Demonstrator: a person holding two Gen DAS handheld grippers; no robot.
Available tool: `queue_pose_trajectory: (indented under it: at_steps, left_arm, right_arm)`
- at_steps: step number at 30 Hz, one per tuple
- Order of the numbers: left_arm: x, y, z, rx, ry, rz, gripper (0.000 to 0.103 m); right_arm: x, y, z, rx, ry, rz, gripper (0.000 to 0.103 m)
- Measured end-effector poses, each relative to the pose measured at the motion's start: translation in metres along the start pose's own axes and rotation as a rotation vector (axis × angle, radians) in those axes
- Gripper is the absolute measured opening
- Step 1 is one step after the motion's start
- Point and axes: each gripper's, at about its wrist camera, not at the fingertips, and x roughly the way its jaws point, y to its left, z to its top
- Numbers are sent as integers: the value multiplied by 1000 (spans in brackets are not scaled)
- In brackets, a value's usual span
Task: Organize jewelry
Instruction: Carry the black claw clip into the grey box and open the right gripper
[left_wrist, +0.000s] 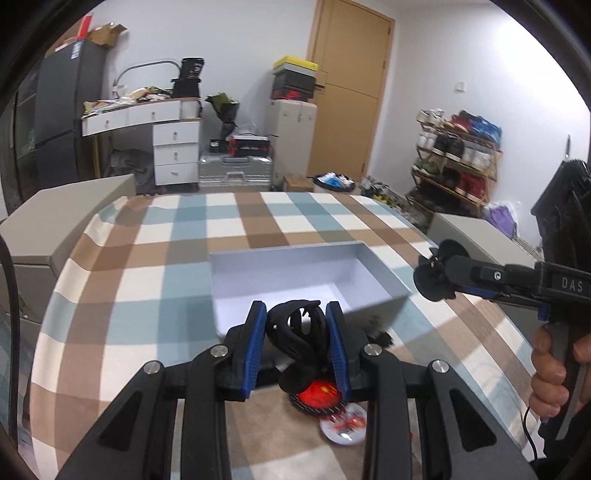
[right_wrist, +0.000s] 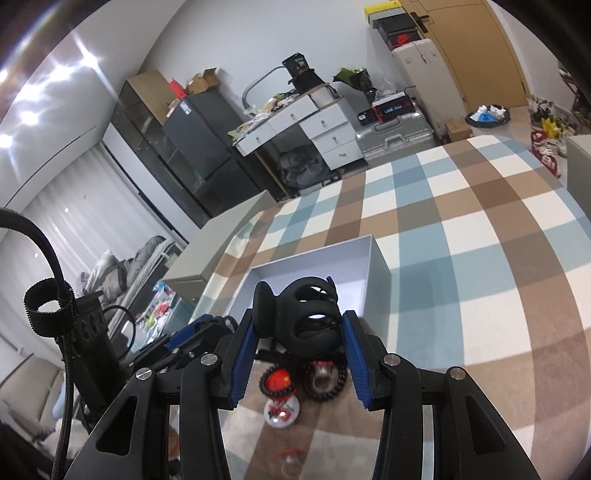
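Observation:
My left gripper is shut on a black hair claw clip and holds it just above the near wall of an open white box. My right gripper is shut on a second black claw clip over the near end of the same box. In the left wrist view the right gripper comes in from the right with its clip, beside the box. On the cloth below lie a red ornament ringed with black beads, a black bead bracelet and a round white badge.
A blue, brown and white checked cloth covers the table. Grey cabinets stand at the table's left and right sides. A person's hand grips the right tool's handle. A cluttered room lies beyond the far edge.

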Motion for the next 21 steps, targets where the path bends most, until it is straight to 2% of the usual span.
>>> queue_pose_trajectory:
  at_steps: [6,13,21]
  left_arm:
    - [8,13,4,-23,-7,22,27]
    - [16,16,8,-27,-1,0,27]
    - [12,19,13,-42,-6,-4,27]
  right_arm:
    - [21,0,5,28,32,3,44]
    - [31,-2,10,54,29,-33,44]
    - [35,2,13,46,36,-30,46]
